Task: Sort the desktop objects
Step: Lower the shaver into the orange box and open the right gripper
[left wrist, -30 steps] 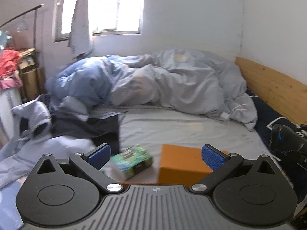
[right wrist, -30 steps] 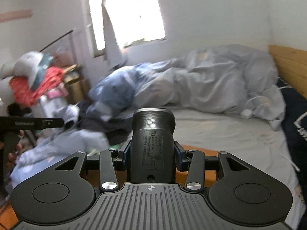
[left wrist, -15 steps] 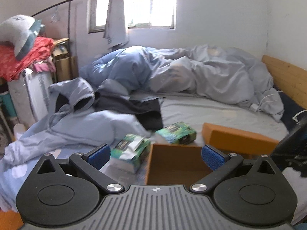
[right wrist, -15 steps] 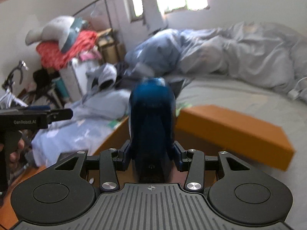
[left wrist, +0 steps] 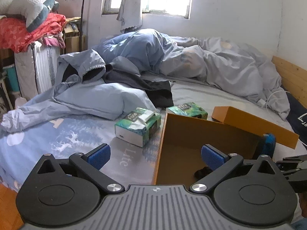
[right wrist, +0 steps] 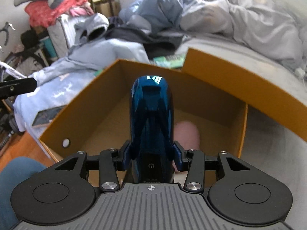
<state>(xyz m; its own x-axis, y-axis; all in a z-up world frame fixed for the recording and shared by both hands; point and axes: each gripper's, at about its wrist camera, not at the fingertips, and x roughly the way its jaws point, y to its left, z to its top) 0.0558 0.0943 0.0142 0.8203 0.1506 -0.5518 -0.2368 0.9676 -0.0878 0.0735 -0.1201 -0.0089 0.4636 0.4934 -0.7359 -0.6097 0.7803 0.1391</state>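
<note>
My right tongs (right wrist: 151, 155) are pinching a blue shaver (right wrist: 150, 118) over the box (right wrist: 92, 103), showing a pink thing (right wrist: 187, 134) inside; my left tongs (left wrist: 155, 154) are spread, facing tissue packs (left wrist: 138, 126).

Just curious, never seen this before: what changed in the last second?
The right gripper, gripping the blue shaver throughout, swung from facing the bed to above the open box. The left gripper pulled back, still open and empty. Tissue packs stayed put.

bedsheet (left wrist: 122, 161) – "Lite", between the open left jaws | blue device (right wrist: 151, 115) – power symbol, clamped between the right jaws | tissue pack lettering – unreadable
</note>
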